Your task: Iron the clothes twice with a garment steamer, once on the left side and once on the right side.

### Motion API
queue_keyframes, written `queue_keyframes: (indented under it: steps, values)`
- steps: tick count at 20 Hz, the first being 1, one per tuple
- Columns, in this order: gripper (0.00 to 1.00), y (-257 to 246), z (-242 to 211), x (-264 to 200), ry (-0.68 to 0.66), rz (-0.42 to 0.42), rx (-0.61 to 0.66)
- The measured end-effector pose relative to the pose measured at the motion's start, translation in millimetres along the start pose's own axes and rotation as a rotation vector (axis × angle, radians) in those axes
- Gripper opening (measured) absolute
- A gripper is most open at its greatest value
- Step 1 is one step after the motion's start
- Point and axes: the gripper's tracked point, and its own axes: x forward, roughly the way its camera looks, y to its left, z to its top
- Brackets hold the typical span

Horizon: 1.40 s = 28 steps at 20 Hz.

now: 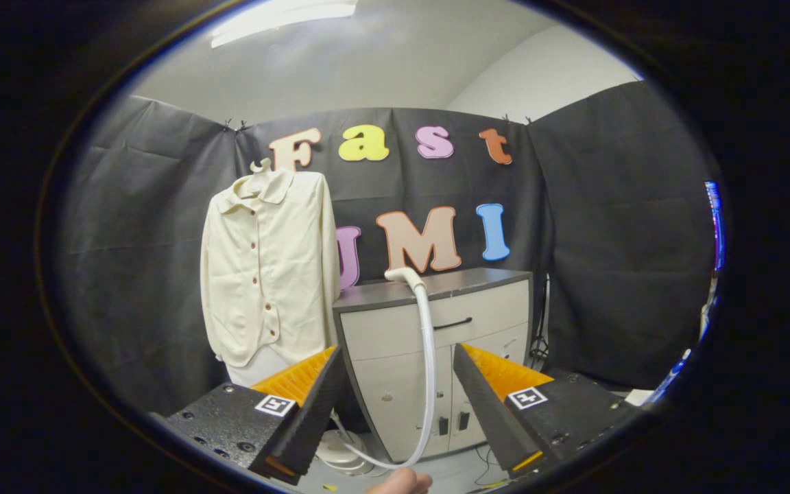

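With its fingers spread wide on nothing, the gripper (395, 384) faces the steamer head (405, 276) resting on the closed cabinet (484, 309), contents unseen, beside the hanging shirt (268, 267), and a careless grab might snag the trailing hose (428, 357).

Light came from a ceiling lamp (285, 17), blown out to white glare. The shirt (268, 267) and cabinet (436, 357) were evenly lit and sharp, with soft shadow under the cabinet's top edge. Straight lines bowed strongly outward. The open gripper (395, 405) looked slightly soft.
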Motion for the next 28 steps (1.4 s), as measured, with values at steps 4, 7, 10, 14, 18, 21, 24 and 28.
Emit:
queue_keyframes:
  steps: [4, 7, 10, 14, 18, 21, 24, 28]
  values:
    - [0.97, 13.0, -0.1, 25.6, -0.001, 0.019, -0.013]
    - [0.97, 18.9, 0.1, 52.6, 0.013, 0.033, -0.024]
    - [0.97, 19.6, 4.2, 86.8, 0.025, 0.042, -0.03]
    - [0.97, 16.7, 21.6, 148.5, 0.03, 0.041, -0.034]
    - [0.97, 3.4, 28.8, 220.5, 0.088, 0.012, -0.045]
    - [0.97, -2.2, 36.0, 277.2, 0.104, 0.015, -0.062]
    - [0.97, -8.4, 37.0, 336.8, 0.139, 0.016, -0.07]
    - [0.97, -16.5, 33.5, 414.2, 0.218, 0.006, -0.076]
